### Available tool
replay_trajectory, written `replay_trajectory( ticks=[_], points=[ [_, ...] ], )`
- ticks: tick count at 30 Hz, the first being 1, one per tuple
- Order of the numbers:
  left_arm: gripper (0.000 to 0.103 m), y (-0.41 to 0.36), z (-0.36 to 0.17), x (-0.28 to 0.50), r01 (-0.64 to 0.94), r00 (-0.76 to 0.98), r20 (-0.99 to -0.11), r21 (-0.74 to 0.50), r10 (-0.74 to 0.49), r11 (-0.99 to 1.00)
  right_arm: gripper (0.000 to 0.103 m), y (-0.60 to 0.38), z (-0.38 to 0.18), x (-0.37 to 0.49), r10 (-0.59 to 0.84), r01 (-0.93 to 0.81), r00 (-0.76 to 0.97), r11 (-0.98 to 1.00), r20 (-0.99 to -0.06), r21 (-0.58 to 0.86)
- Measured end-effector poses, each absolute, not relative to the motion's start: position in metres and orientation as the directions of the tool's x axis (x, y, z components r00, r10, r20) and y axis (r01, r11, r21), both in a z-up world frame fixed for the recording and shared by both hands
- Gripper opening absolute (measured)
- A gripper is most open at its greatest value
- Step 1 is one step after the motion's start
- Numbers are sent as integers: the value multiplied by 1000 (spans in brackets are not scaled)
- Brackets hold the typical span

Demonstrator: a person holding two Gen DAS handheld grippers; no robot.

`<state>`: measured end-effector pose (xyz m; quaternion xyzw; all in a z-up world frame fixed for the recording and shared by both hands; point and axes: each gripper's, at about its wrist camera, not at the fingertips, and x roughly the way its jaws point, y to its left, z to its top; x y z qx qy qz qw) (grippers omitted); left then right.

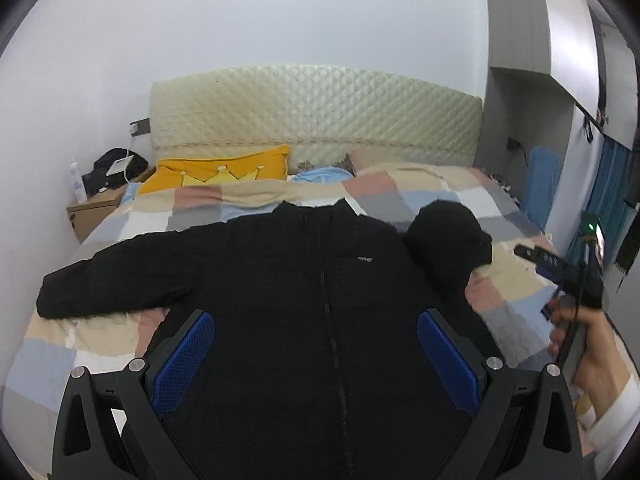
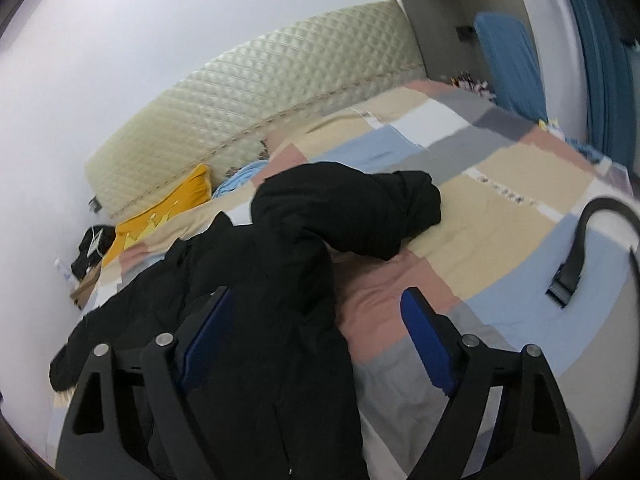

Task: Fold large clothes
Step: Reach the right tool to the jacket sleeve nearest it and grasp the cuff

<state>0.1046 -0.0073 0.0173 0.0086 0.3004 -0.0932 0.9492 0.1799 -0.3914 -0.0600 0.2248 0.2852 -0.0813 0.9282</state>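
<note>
Jacket point(image 1: 304, 280) flat on quilt point(image 1: 420, 192) | left tongs point(image 1: 316, 360) spread, empty | right tongs point(image 2: 316, 340) spread, empty

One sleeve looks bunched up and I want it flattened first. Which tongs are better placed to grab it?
Right. The right tongs are open beside the black zip-up jacket's bunched sleeve; the left tongs sit over the jacket's middle.
</note>
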Motion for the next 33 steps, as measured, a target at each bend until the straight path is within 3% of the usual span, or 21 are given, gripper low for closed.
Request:
replay_trajectory(
  ticks=[5, 9, 17, 23, 28, 33],
  points=[
    [103, 13, 3, 104, 147, 823, -553, -17, -132, 989, 83, -412, -86, 203, -31, 333, 813, 844, -582, 420],
    [103, 26, -11, 110, 121, 816, -564, -40, -123, 992, 75, -430, -101, 224, -53, 385, 783, 823, -619, 417],
    [103, 35, -44, 138, 74, 777, -623, -57, -93, 996, 77, -496, -167, 225, -40, 523, 807, 514, -589, 680],
    [103, 36, -63, 150, 35, 781, -622, -50, -58, 998, 84, -518, -193, 262, -35, 535, 785, 544, -619, 647],
    [103, 37, -68, 158, 10, 804, -593, -33, -28, 999, 84, -538, -213, 294, 43, 494, 812, 482, -583, 724],
    [103, 42, -89, 176, 4, 781, -623, -76, -51, 997, 84, -550, -231, 324, 66, 460, 848, 398, -525, 793]
  ],
)
